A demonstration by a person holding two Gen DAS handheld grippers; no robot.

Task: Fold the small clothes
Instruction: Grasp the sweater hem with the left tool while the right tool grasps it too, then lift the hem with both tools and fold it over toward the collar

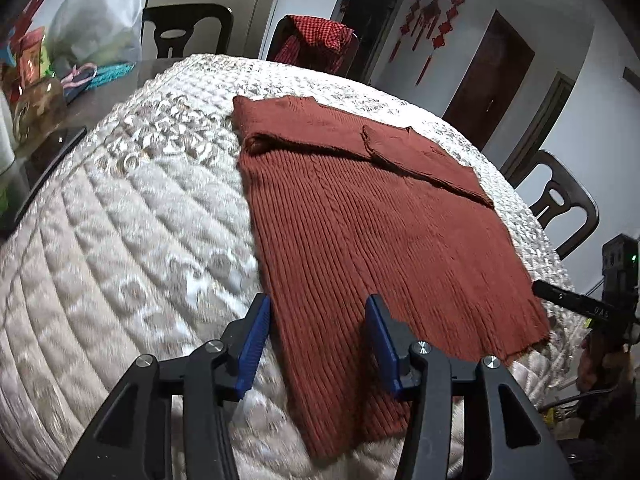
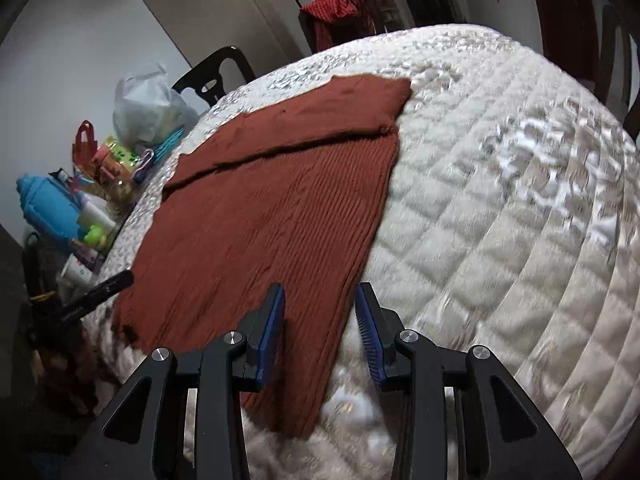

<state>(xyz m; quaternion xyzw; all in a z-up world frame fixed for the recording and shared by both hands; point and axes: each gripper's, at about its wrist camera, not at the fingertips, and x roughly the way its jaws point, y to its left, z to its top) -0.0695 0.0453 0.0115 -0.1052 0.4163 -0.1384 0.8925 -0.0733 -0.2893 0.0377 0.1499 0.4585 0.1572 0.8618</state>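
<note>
A rust-red ribbed knit sweater lies flat on a white quilted cover, its sleeves folded across the far end. It also shows in the right wrist view. My left gripper is open, its blue pads straddling the sweater's near left hem corner, just above the cloth. My right gripper is open over the sweater's near right hem edge. The right gripper shows at the right edge of the left wrist view. The left gripper's tip shows at the left of the right wrist view.
The quilted cover lies over a table. Clutter stands on the table's left side: a white plastic bag, jars and packets, a blue container. Dark chairs ring the table; one holds a red checked cloth.
</note>
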